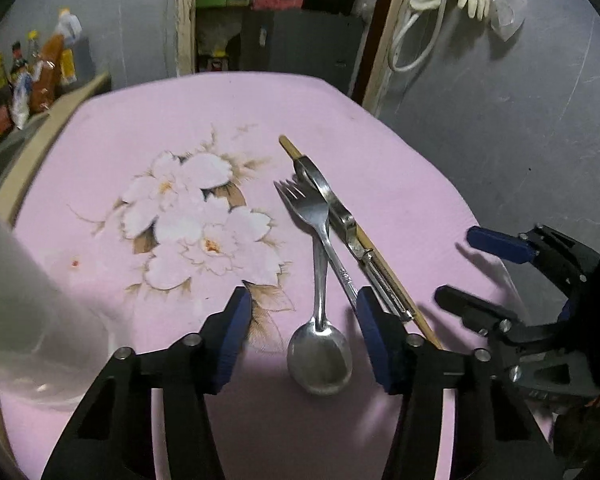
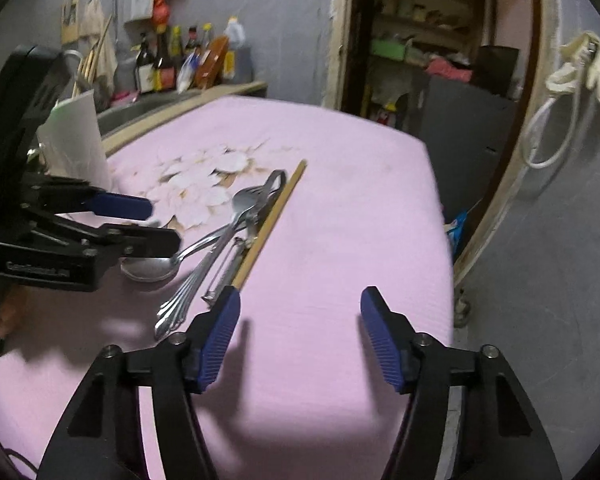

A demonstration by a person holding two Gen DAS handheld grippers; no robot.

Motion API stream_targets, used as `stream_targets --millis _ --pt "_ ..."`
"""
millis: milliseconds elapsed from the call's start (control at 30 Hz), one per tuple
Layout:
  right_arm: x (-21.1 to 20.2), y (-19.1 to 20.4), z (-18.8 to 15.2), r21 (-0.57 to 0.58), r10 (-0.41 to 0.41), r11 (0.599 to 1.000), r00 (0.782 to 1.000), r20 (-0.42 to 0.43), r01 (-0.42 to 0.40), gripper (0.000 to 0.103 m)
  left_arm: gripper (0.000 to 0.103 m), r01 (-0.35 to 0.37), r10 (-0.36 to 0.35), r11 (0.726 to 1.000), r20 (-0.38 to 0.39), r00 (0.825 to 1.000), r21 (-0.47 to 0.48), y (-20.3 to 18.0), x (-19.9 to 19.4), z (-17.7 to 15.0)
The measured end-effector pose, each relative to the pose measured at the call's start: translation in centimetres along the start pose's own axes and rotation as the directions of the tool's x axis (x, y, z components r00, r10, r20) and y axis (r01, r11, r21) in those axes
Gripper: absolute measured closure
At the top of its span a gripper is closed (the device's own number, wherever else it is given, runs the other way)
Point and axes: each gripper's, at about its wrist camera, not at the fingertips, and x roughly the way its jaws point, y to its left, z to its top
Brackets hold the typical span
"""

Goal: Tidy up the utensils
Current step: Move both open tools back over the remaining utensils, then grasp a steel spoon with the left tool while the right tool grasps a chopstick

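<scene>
A spoon (image 1: pixel 320 360), a fork (image 1: pixel 306 204), a metal peeler (image 1: pixel 342 216) and a wooden chopstick (image 1: pixel 290 148) lie bunched together on the pink flowered tablecloth (image 1: pixel 140 112). My left gripper (image 1: pixel 305 336) is open and straddles the spoon's bowl without its pads touching it. In the right wrist view the left gripper (image 2: pixel 162 226) hovers just over the spoon (image 2: pixel 150 268). My right gripper (image 2: pixel 300 320) is open over bare cloth, just right of the chopstick's (image 2: pixel 276 216) near end, with nothing between its fingers. It also shows at the right edge as the right gripper (image 1: pixel 460 272).
A white cup (image 2: pixel 76 140) stands on the table's left side, close to the left gripper. Bottles (image 2: pixel 168 64) line a counter behind it. The table's right edge (image 2: pixel 448 240) drops to a grey floor, and an open doorway (image 2: pixel 432 40) lies beyond.
</scene>
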Motion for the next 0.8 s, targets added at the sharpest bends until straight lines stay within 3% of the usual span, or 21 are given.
stream_targets --millis 233,433,500,567,633,800 --pt "1.9 1.0 0.8 -0.040 0.025 0.999 0.998 -0.064 -0.028 0.058 0.076 0.016 -0.016 1.000 -0.051 0.999 0.013 0.9 1.4 0.4" --pt "3.5 1.4 2.0 -0.054 0.000 0.999 0.996 -0.094 -0.006 0.061 0.077 0.010 -0.007 0.999 -0.073 0.997 0.044 0.5 2.1 0.8" --pt "3.7 1.5 2.3 -0.064 -0.021 0.998 0.995 -0.095 0.015 0.069 0.077 0.009 -0.005 0.999 -0.078 0.997 0.049 0.3 2.4 1.0" --pt "3.8 1.0 2.5 -0.059 -0.041 0.998 0.994 -0.097 0.036 0.089 0.082 -0.005 0.010 0.998 -0.083 0.997 0.057 0.2 2.3 1.1" --pt "3.7 0.5 2.4 -0.041 -0.038 0.999 0.994 -0.100 0.034 0.096 0.094 -0.030 0.035 0.997 -0.085 0.996 0.068 0.1 2.5 1.3" --pt "2.5 -0.6 1.4 -0.006 -0.044 0.999 0.994 -0.096 0.044 0.100 0.099 -0.022 0.019 0.999 -0.094 0.995 -0.023 1.3 2.0 0.8"
